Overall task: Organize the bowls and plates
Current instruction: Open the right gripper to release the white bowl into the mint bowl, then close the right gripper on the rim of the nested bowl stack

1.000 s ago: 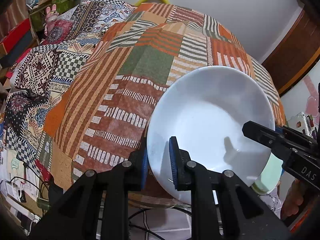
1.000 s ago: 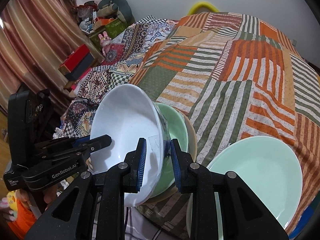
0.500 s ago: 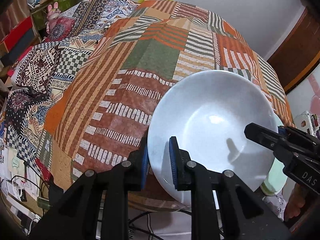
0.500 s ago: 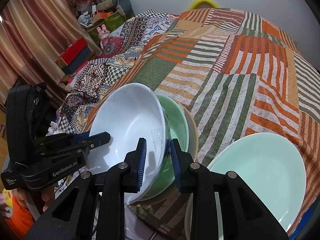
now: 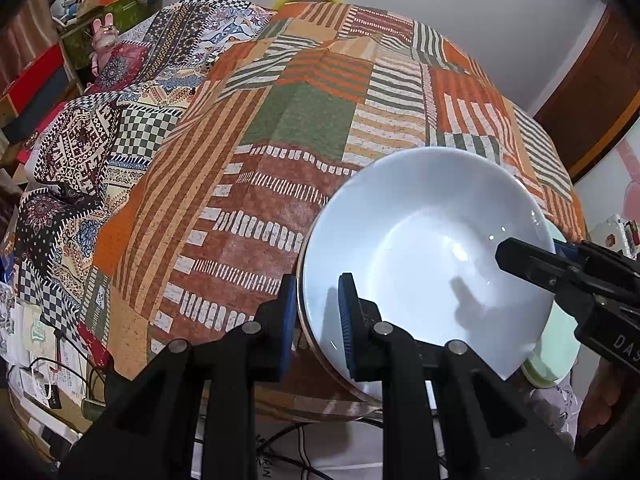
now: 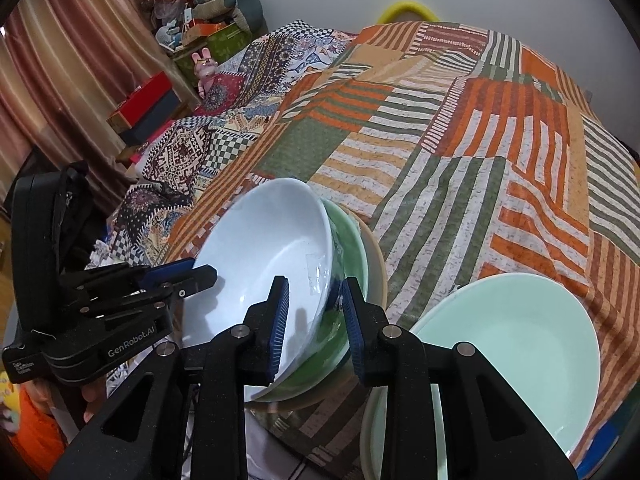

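A white bowl (image 5: 424,248) sits tilted in a green bowl (image 6: 348,240), which rests in a beige bowl (image 6: 376,264), near the front edge of the patchwork-covered table (image 5: 304,128). My left gripper (image 5: 318,320) straddles the white bowl's near rim with its pads a little apart. My right gripper (image 6: 314,320) has its fingers spread around the far rim of the white bowl (image 6: 272,256), not pressing it. A pale mint plate (image 6: 516,352) lies on a stack at the right.
The patchwork cloth (image 6: 460,140) covers the table behind the bowls. To the left lie a patterned blanket (image 5: 104,148), red boxes (image 6: 148,96), a pink rabbit toy (image 6: 204,68) and curtains. Cables and papers lie on the floor (image 5: 44,364) below the table edge.
The white bowl has settled lower into the green bowl. My right gripper's fingers have spread apart from its rim. My left gripper stays at the near rim.
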